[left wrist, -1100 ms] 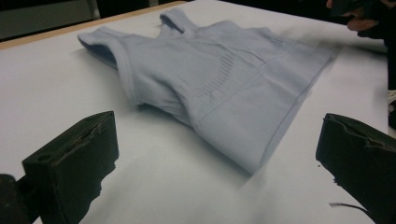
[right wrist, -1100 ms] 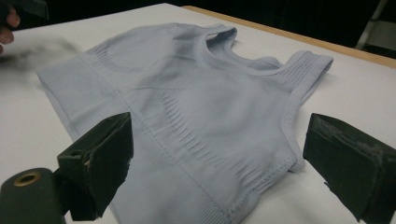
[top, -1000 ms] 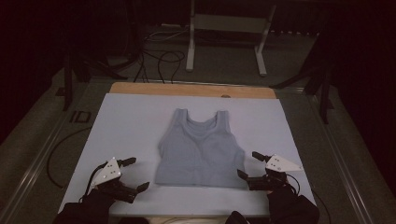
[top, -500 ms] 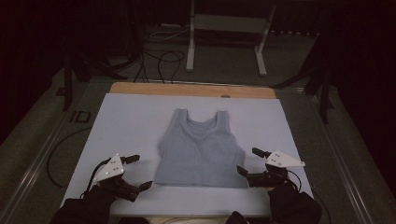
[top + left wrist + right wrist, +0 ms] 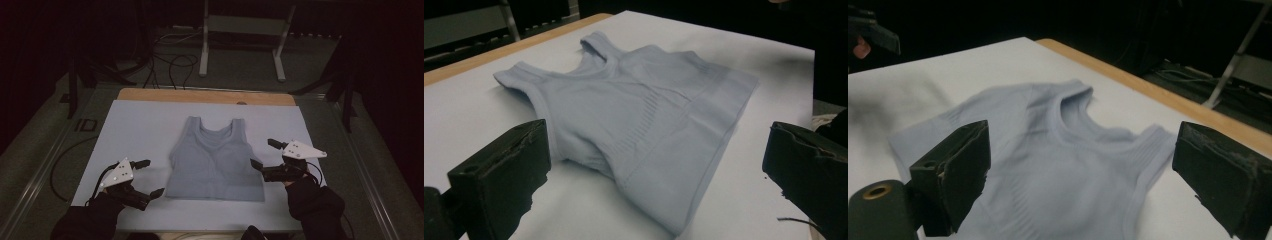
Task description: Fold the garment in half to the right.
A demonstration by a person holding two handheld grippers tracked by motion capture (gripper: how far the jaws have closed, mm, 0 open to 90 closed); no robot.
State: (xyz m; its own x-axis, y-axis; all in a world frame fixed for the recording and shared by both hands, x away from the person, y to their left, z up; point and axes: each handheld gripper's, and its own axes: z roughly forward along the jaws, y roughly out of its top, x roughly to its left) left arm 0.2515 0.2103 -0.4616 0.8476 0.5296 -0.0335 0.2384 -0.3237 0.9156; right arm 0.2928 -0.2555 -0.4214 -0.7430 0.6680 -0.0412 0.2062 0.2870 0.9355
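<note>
Tank top flat between left gripper and right gripper (2 wide-spread, untouching).

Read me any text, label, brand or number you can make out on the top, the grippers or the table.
None can be read.
The pale blue tank top shows no print, tag or logo.
The grey plates on the left gripper and right gripper carry small dots, no lettering.
The white table cover is blank.

No lettering, label, brand mark or number is legible on anything across the three current views.
</note>
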